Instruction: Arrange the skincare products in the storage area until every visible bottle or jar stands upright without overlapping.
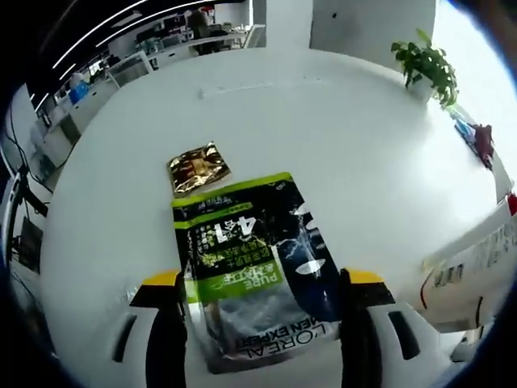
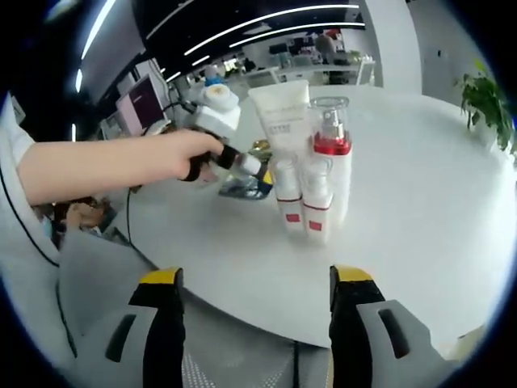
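Note:
A dark L'Oreal sachet with a green band (image 1: pixel 250 259) lies flat on the white table (image 1: pixel 339 129), its near end between the fingers of my left gripper (image 1: pixel 262 323), which stands open. Just beyond it lies a small gold sachet (image 1: pixel 198 167). In the right gripper view a cluster stands upright: a white tube (image 2: pixel 283 113), a clear pump bottle with a red band (image 2: pixel 333 149) and two small white bottles with red labels (image 2: pixel 289 198) (image 2: pixel 317 208). My right gripper (image 2: pixel 254 323) is open, short of the table edge. A hand (image 2: pixel 153 166) holds the left gripper (image 2: pixel 241 166) over the dark sachet (image 2: pixel 242 190).
A potted plant (image 1: pixel 428 65) (image 2: pixel 485 101) stands at the table's far side. A white box with print (image 1: pixel 472 271) sits at the right edge in the left gripper view. A grey sleeve and lap (image 2: pixel 89 275) lie below the near table edge (image 2: pixel 266 323).

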Demonstrator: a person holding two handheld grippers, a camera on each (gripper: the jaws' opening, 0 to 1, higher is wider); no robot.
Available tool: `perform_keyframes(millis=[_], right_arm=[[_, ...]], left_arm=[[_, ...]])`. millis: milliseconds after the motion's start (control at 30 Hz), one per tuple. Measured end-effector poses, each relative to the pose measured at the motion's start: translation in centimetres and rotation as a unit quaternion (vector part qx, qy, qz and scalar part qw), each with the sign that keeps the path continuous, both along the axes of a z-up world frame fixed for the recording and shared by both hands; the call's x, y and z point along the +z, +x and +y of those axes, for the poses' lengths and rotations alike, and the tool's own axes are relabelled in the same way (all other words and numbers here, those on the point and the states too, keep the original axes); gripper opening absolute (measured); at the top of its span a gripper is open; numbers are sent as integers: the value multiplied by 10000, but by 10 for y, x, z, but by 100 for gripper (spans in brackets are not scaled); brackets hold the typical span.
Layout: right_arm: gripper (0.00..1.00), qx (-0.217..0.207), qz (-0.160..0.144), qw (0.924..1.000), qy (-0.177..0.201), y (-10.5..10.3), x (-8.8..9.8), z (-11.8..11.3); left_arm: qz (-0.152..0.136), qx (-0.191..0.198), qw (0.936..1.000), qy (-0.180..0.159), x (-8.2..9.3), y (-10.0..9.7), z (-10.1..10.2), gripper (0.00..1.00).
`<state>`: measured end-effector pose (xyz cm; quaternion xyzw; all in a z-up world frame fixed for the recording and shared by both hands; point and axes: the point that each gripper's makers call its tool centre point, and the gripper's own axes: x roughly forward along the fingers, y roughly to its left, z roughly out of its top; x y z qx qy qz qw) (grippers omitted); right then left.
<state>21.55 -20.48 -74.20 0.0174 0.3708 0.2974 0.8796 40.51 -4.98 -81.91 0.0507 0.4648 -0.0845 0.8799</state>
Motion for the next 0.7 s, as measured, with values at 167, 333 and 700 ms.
perform_keyframes(millis=[167, 333, 700], right_arm=[[73, -12, -2, 10000, -11, 0, 0, -1], [73, -19, -12, 10000, -30, 0, 0, -1], [73, -30, -7, 10000, -31, 1, -1, -2]], left_arm=[[-113, -89, 9998, -99, 1, 8, 1, 60], [-245, -46, 9994, -239, 1, 12, 9, 48], [-584, -659, 9957, 270, -6, 16, 23, 1]])
